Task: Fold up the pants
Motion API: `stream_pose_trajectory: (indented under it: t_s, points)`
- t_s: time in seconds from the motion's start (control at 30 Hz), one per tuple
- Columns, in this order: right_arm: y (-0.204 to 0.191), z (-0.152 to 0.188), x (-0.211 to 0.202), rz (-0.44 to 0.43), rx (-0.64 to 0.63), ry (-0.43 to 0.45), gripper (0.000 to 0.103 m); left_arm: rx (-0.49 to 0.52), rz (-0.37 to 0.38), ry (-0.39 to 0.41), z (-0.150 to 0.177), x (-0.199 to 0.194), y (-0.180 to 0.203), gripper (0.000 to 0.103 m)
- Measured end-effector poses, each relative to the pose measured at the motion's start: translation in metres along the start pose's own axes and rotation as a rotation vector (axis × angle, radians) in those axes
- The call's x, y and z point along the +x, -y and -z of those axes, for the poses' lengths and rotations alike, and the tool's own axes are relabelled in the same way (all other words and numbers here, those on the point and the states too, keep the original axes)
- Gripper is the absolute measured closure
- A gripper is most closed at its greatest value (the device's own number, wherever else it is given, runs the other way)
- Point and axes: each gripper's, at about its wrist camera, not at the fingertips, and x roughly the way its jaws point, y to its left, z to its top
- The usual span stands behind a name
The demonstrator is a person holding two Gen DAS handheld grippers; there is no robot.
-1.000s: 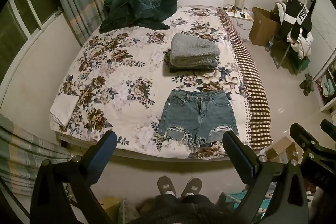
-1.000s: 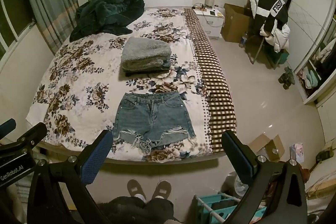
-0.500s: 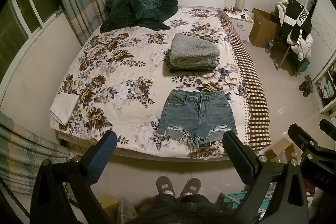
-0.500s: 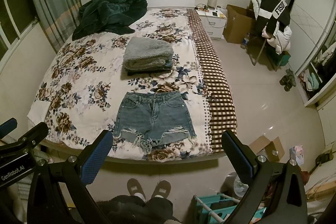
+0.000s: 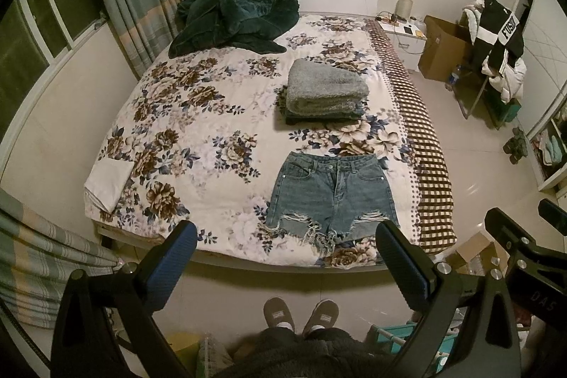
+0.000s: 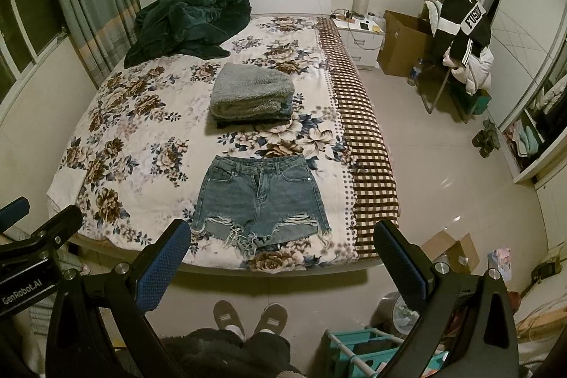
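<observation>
Ahead in the left wrist view: denim shorts spread flat near the foot edge of the flowered bed, waistband toward a folded grey blanket. Left gripper held above the floor, jaws wide apart, empty.

Likewise from the right wrist: right gripper off the bed, jaws spread, empty; shorts lying beyond, untouched.
</observation>
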Motion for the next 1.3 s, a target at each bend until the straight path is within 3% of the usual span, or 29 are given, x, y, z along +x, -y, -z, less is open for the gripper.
stream_pose_trajectory:
  t_s: [1.3]
  points:
    - [-0.006, -0.001, -0.012, -0.004, 0.001, 0.002, 0.0, 0.0, 0.002, 0.01, 0.001, 0.0, -0.001, 0.0]
